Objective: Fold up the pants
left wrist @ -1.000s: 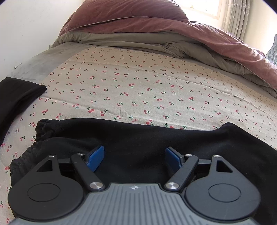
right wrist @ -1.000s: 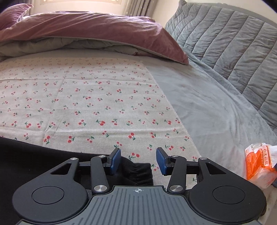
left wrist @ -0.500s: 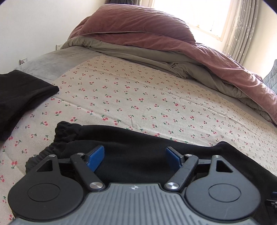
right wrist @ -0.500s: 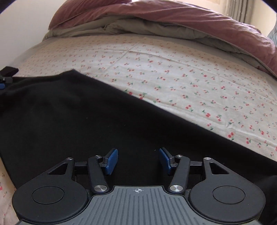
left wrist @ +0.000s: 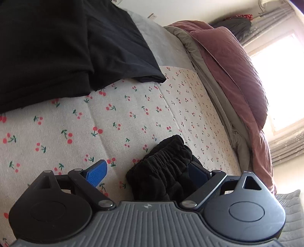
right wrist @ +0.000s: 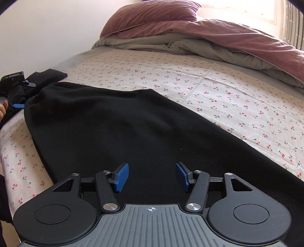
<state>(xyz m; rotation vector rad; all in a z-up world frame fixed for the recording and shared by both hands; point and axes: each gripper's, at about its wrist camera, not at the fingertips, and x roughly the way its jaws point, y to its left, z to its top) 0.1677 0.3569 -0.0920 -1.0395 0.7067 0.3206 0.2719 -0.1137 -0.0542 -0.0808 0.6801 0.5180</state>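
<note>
Covering the bed (right wrist: 209, 79), cherry-print sheet (left wrist: 133, 114); curtained window (left wrist: 281, 79).

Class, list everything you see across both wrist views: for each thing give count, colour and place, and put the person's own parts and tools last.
pants: one pair, black, spread flat across the sheet; gathered cuff between the left gripper's fingers
folded garment: one, black, on the sheet beyond the cuff
sheet: one, cream with red cherries, covering the bed
blanket: one, grey, under the sheet at the bed's edge
duvet: one, dusty pink over grey, bunched at the far end
pillow: one, dusty pink, on the duvet
curtain: grey, beside the bright window
hand: one, at the picture's left edge
left gripper: black with blue pads, jaws opening
right gripper: black with blue pads, open above the pants
</note>
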